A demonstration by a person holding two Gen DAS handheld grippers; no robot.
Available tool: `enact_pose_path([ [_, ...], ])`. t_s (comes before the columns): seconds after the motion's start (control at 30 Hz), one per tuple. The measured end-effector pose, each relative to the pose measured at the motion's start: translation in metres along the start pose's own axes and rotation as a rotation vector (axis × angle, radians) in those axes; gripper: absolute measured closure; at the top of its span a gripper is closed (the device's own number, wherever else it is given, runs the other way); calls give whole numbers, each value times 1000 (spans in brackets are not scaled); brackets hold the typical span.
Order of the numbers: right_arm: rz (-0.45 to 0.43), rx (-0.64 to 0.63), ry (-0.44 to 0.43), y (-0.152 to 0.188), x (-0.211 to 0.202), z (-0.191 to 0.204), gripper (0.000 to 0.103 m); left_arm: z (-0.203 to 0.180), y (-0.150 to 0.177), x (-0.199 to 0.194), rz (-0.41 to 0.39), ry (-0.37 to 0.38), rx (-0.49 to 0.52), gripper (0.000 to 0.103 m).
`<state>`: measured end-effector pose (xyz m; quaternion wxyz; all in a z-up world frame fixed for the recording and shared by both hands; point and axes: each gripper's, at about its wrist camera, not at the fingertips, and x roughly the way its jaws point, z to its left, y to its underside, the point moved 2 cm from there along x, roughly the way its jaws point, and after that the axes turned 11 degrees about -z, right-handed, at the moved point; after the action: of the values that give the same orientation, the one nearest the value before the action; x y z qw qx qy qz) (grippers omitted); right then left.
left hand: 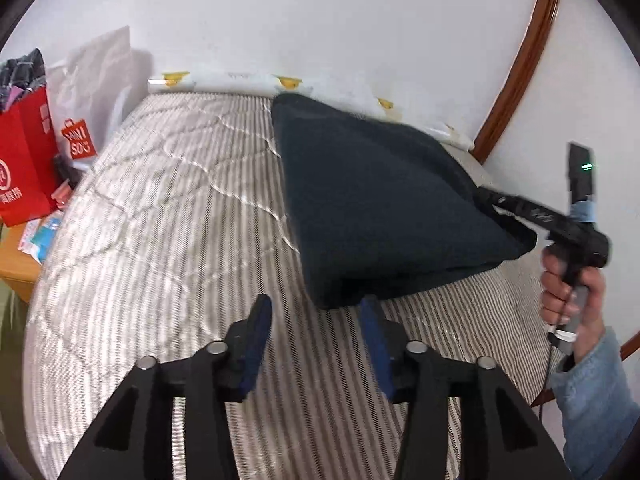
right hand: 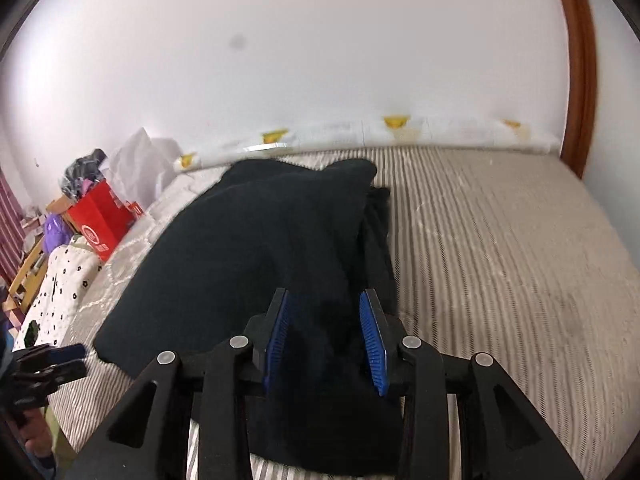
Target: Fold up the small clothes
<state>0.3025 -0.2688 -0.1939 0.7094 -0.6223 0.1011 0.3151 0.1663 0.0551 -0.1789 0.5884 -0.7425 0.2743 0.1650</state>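
A dark navy garment [left hand: 372, 200] lies folded on the striped mattress [left hand: 168, 208]. My left gripper [left hand: 316, 304] is open, its blue-padded fingers just in front of the garment's near corner, holding nothing. The right gripper [left hand: 486, 196] shows in the left wrist view at the garment's right edge, held by a hand. In the right wrist view the garment [right hand: 248, 256] runs between the open fingers of my right gripper [right hand: 324, 300], which stand apart over the cloth without pinching it. The left gripper [right hand: 60, 356] appears at the far left of that view.
A red shopping bag [left hand: 24, 148] and a white plastic bag [left hand: 100, 76] stand at the mattress's left side. A white wall with a wooden frame [left hand: 524, 60] borders the bed at the back and right. A spotted white cloth [right hand: 60, 280] lies at the left.
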Motion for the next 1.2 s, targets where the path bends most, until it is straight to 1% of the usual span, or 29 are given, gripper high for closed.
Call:
enact_pose_path([
  [0.03, 17, 0, 14, 1, 6, 0, 68, 2, -2, -2, -10, -5, -2, 53],
  [0.07, 32, 4, 18, 2, 12, -2, 72, 5, -6, -6, -30, -10, -5, 52],
  [0.1, 54, 3, 5, 4, 17, -1, 92, 7, -9, -6, -40, -9, -9, 52],
  [0.13, 70, -8, -15, 4, 18, 1, 98, 9, -13, -6, -44, -5, -14, 51],
  [0.17, 57, -56, -26, 3, 14, 6, 98, 10, -17, -3, -45, 4, -21, 51],
  [0.2, 4, -106, -15, 0, 3, 10, 99, 9, -21, 1, -43, 11, -20, 51],
  [0.23, -26, -114, -14, -3, -5, 9, 100, 7, -25, 7, -38, 15, -6, 51],
  [0.27, -53, -82, -28, -8, -14, 2, 100, 6, -28, 12, -37, 12, 6, 51],
  [0.3, -66, -31, -21, -12, -18, -9, 100, 5, -30, 17, -38, 6, 14, 51],
  [0.33, -58, -1, -15, -12, -17, -16, 100, 4, -32, 22, -39, 3, 15, 51],
  [0.37, -25, 19, 2, -9, -9, -22, 100, 2, -36, 30, -35, 10, 1, 51],
  [0.4, 10, 7, 31, -5, -2, -22, 100, 1, -37, 36, -29, 20, -14, 51],
  [0.43, 27, -11, 48, -1, 1, -21, 100, 1, -38, 40, -22, 24, -21, 51],
  [0.47, 34, -39, 73, 2, -1, -17, 100, -1, -39, 46, -12, 20, -25, 51],
  [0.5, 20, -59, 115, 4, -8, -14, 100, -2, -39, 49, -6, 11, -18, 51],
  [0.53, 1, -61, 134, 5, -15, -13, 96, -4, -37, 53, -2, -7, -3, 51],
  [0.57, -35, -41, 135, 7, -27, -11, 95, -5, -34, 56, 6, -27, 13, 51],
  [0.6, -58, -16, 115, 11, -36, -10, 94, -6, -31, 59, 12, -35, 22, 50],
  [0.67, -32, -38, 83, 22, -40, -1, 93, -6, -24, 63, 21, -34, 26, 49],
  [0.77, 5, -117, 160, 38, -33, -1, 92, -6, -18, 70, 61, -35, 54, 48],
  [0.83, 45, -115, 169, 41, -26, -10, 89, -5, -21, 68, 67, -21, 53, 47],
  [0.9, 59, -92, 161, 33, -30, -18, 83, -2, -29, 67, 78, -18, 46, 47],
  [0.93, 58, -93, 159, 27, -31, -18, 83, -1, -32, 66, 74, -21, 44, 47],
  [0.97, 48, -98, 159, 18, -33, -18, 82, 0, -38, 66, 61, -28, 46, 48],
  [1.03, 19, -101, 146, -2, -31, -15, 76, 1, -46, 69, 51, -31, 53, 48],
  [1.1, 12, -81, 97, -24, -20, -14, 74, 2, -57, 78, 52, -38, 54, 48],
  [1.2, 32, -64, 55, -46, 4, -16, 74, 2, -67, 86, 47, -39, 46, 48],
])
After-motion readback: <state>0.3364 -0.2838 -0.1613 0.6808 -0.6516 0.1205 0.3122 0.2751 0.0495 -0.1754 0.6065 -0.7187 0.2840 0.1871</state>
